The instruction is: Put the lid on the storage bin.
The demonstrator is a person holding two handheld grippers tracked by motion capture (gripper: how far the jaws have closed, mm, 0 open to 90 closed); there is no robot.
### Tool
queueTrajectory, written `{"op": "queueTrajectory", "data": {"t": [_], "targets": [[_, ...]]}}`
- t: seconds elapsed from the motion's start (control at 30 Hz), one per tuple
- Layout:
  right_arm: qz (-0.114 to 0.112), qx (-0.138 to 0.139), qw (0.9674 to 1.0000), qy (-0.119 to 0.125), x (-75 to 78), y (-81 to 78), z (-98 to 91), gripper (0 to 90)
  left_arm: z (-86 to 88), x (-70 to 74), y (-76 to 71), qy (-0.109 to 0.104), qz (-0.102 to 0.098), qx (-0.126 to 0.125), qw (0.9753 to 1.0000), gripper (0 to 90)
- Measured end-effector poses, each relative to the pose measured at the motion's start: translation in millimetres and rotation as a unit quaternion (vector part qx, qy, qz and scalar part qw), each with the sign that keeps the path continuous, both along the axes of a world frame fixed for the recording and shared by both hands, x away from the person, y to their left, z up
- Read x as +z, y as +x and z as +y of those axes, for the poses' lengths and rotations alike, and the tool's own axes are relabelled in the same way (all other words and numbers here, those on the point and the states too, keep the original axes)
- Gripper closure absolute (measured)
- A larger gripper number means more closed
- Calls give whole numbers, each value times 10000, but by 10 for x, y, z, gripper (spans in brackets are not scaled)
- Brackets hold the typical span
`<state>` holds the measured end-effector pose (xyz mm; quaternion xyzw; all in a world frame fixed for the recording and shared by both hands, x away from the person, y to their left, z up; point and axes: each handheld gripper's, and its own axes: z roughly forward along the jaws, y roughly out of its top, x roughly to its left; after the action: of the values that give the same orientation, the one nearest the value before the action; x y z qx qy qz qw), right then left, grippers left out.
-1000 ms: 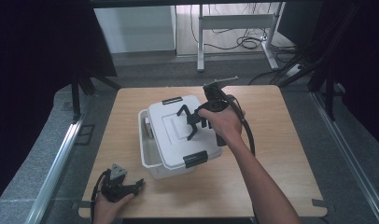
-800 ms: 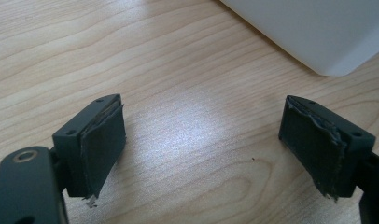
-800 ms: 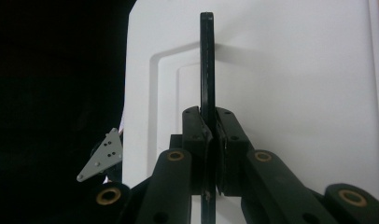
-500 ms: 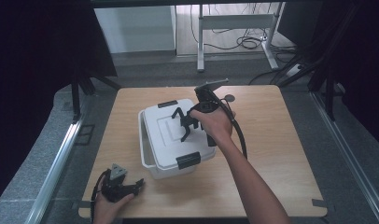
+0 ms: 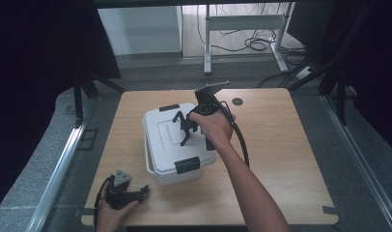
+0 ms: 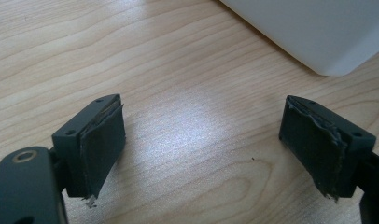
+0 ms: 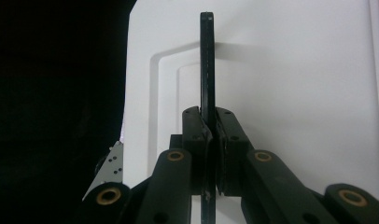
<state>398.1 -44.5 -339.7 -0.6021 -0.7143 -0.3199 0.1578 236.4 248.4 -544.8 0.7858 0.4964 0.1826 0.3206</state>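
A white lidded box (image 5: 167,150) stands on the wooden table (image 5: 286,145), with a black latch at its near end (image 5: 187,165) and one at its far end (image 5: 169,107). My right gripper (image 5: 184,129) reaches over the lid from the right and is shut on the box's thin black handle (image 7: 206,60), which stands edge-on between its pads (image 7: 193,135). The white lid (image 7: 295,93) lies just beyond. My left gripper (image 5: 136,193) rests in a hand at the table's near left corner. Its jaws stand wide open over bare wood (image 6: 201,149), and a corner of the white box (image 6: 318,32) lies ahead of them.
A small dark round spot (image 5: 238,101) marks the table behind the right hand. The right gripper's black cable (image 5: 242,140) loops beside the forearm. Bare wood stretches to the right of the box. Dark curtains and desk legs stand beyond the table.
My right gripper has moved left, still shut on the handle, and the box has shifted and turned a little with it. The left gripper has stayed put.
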Motion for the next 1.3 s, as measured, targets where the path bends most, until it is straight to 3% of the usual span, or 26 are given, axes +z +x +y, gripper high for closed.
{"op": "queueTrajectory", "data": {"t": [0.27, 0.73, 1.3], "targets": [[66, -108, 9999, -41, 10, 22, 90, 841, 0, 0, 0, -1, 0, 0, 10000, 143], [229, -283, 9993, -115, -128, 75, 264, 839, -1, 0, 1, -3, 2, -6, 10000, 140], [330, -337, 9989, -15, -299, 121, 279, 825, 1, 1, 1, 3, 9, -19, 10000, 140]]}}
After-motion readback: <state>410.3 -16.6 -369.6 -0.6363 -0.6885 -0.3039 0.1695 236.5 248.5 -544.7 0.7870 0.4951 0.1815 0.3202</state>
